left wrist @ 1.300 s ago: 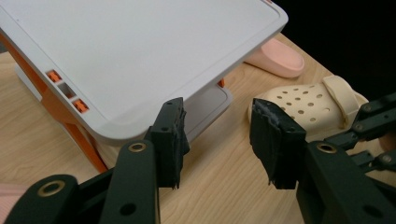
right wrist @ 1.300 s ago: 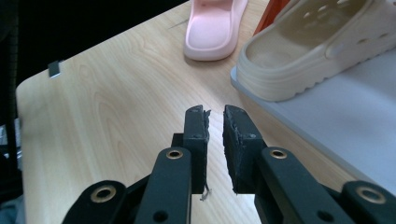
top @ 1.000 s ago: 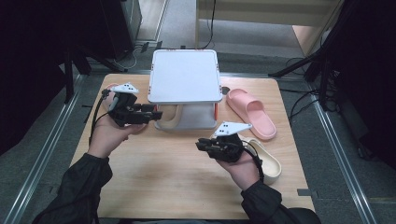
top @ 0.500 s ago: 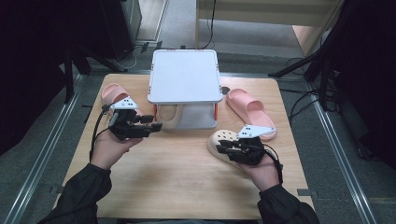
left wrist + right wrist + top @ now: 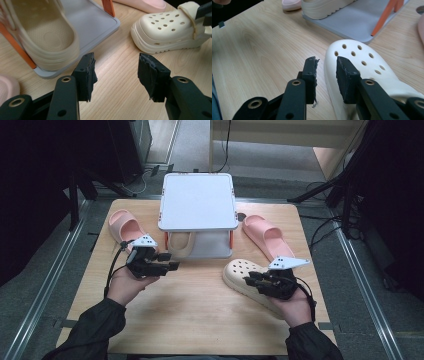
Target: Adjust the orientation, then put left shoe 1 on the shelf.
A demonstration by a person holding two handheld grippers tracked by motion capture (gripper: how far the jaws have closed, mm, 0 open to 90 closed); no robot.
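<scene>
Clog (image 5: 245, 276) now lies left of right tool (image 5: 251, 279).

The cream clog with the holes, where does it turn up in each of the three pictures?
High view: clog lies lower right on the table, at the right hand-held gripper.
Left gripper view: upper right, toe pointing left.
Right gripper view: centre right, its near edge between the jaws.
Shared landmark: the grey rack with another cream shoe on its lower shelf.
</scene>
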